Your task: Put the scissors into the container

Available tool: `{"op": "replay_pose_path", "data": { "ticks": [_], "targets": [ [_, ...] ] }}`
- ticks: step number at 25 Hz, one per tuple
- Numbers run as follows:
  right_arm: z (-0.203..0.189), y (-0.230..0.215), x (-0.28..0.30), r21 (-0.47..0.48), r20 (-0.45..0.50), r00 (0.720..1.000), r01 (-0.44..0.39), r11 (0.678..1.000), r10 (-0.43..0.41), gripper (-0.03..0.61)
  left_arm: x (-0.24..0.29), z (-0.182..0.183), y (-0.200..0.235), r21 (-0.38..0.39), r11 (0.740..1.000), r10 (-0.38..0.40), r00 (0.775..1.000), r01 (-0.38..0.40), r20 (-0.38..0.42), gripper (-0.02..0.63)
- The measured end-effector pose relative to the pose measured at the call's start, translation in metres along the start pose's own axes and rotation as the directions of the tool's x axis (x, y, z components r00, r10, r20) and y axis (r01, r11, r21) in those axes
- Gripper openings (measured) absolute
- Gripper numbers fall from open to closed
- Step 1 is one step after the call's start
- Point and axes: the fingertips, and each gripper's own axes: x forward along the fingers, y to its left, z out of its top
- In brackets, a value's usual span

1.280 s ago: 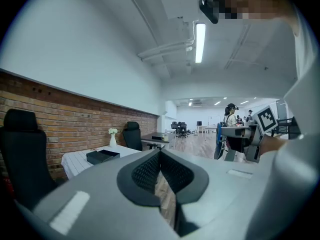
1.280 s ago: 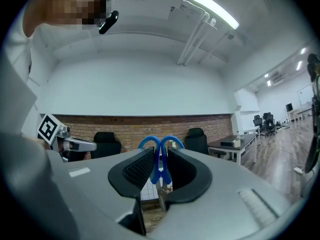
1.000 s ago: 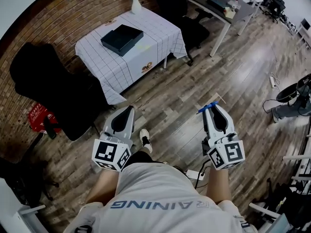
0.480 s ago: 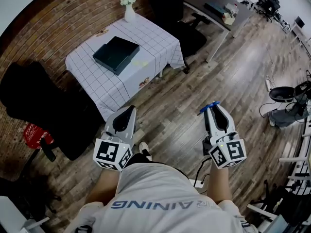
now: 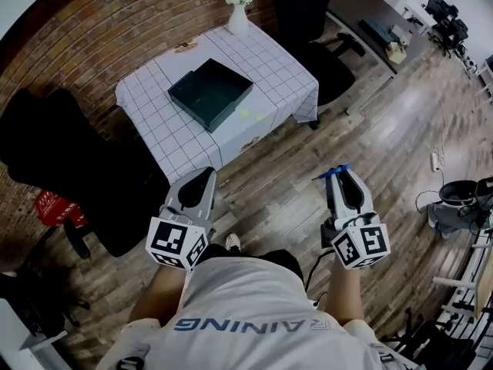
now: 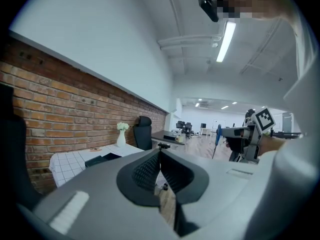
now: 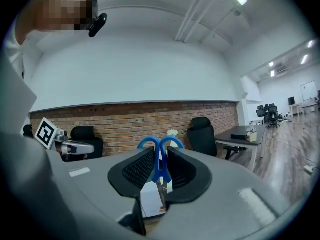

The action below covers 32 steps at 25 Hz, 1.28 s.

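A dark rectangular container (image 5: 209,92) lies on a table under a white checked cloth (image 5: 154,110), well ahead of both grippers. My right gripper (image 5: 340,171) hangs over the wooden floor, shut on a pair of blue-handled scissors (image 5: 333,171). In the right gripper view the scissors (image 7: 160,159) stand upright between the pads, with the handle loops above the jaw tips. My left gripper (image 5: 206,173) is also over the floor, shut with nothing in it; its fingertips (image 6: 160,152) meet. The left gripper view shows the container (image 6: 102,159) far off on the table.
A white vase of flowers (image 5: 238,14) stands at the table's far corner. Black office chairs sit left of the table (image 5: 62,149) and behind it (image 5: 304,10). A dark desk (image 5: 370,21) is at the back right, and a chair base (image 5: 462,199) at the right edge.
The table and container now sit further right and a little nearer in the head view. Both grippers hold the same pose, and the scissors stay in the right one.
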Motion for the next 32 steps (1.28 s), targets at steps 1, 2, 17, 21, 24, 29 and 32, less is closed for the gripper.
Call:
{"op": "replay_pose_path", "data": {
  "ticks": [1,2,17,21,24,29,32],
  "targets": [
    [-0.002,0.002,0.011,0.006,-0.005,1.0,-0.008,1.0,0.008,0.101,0.004,0.0,0.009,0.001,1.0,0.006,1.0,-0.006,-0.005,-0.002],
    [-0.005,0.003,0.022,0.01,-0.012,1.0,-0.018,1.0,0.018,0.101,0.007,0.0,0.016,0.0,1.0,0.012,1.0,-0.012,-0.009,-0.002],
    [0.009,-0.017,0.211,0.013,-0.043,0.968,-0.247,0.969,0.247,0.101,0.085,0.017,0.113,-0.032,0.972,0.233,0.973,-0.233,-0.003,-0.002],
    [0.023,-0.035,0.269,0.007,-0.051,0.947,-0.317,0.948,0.317,0.101,0.124,0.038,0.128,-0.04,0.958,0.283,0.959,-0.283,0.009,-0.002],
    [0.02,-0.05,0.316,0.011,-0.067,0.928,-0.366,0.931,0.366,0.101,0.147,0.051,0.143,-0.047,0.942,0.333,0.943,-0.332,0.018,-0.002],
    [-0.009,-0.056,0.379,0.074,-0.143,0.877,-0.453,0.889,0.459,0.101,0.167,0.043,0.16,-0.058,0.9,0.431,0.902,-0.432,-0.029,-0.002],
    [-0.023,-0.044,0.41,0.109,-0.187,0.831,-0.513,0.852,0.524,0.101,0.169,0.038,0.168,-0.076,0.866,0.492,0.869,-0.495,-0.046,-0.002]
  ]
}}
